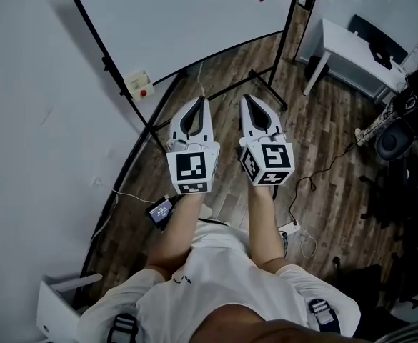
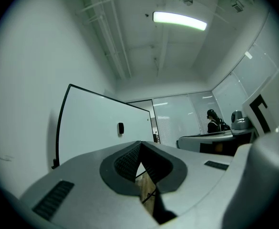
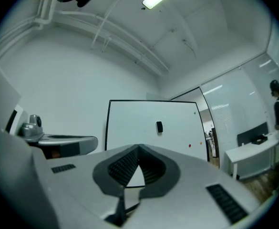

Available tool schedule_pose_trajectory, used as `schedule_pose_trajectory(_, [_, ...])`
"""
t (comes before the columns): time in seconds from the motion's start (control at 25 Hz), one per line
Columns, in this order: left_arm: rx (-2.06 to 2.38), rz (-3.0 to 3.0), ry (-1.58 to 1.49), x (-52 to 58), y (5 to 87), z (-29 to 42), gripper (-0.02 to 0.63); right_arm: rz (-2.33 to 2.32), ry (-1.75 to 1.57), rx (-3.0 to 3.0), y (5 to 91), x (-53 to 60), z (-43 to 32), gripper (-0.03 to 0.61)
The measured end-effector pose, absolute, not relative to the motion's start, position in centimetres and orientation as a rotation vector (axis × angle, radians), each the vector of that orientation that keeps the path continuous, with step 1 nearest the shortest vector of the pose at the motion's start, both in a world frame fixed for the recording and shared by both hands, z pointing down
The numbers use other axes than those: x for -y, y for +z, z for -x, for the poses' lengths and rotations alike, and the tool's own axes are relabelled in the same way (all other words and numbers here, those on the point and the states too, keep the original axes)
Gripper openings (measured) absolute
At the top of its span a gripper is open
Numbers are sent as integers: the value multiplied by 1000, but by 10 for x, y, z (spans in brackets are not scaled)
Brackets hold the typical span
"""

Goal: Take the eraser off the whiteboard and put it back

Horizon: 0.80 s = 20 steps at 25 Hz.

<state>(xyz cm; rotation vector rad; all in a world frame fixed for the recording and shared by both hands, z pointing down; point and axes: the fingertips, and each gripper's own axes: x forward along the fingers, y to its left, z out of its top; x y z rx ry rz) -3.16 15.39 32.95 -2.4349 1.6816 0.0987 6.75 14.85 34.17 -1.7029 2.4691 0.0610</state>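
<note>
Smooth whiteboard [image 1: 194, 20], wood-grain plank floor [image 1: 323, 127] (matt), ribbed dark fingers [image 3: 123, 168].

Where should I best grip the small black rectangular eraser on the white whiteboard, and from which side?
Probably grip the small black rectangular eraser across its two long side edges, coming straight at the face of the white whiteboard. It sits flat and upright on the board, taller than wide, so the narrow width should suit the jaws.

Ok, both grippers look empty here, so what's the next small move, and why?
Probably carry the right gripper forward toward the eraser, opening its jaws on the way. The eraser sits on the whiteboard well ahead, untouched, and the jaws are shut on nothing, so no grasp is possible yet.
</note>
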Motion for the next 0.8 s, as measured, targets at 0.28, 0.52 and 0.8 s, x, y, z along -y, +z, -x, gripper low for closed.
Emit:
schedule_pose_trajectory(0.28, [-1677, 2459, 104, -123, 343, 17, 2, 1693, 88, -2485, 345, -122, -70, 12])
schedule_pose_trajectory(0.52, [-1699, 2465, 83, -67, 351, 23, 2, 1673, 69, -2493, 348, -64, -64, 12])
schedule_pose_trajectory(0.8, [-1665, 2469, 100, 28, 347, 27, 2, 1657, 100, -2497, 342, 32, -47, 12])
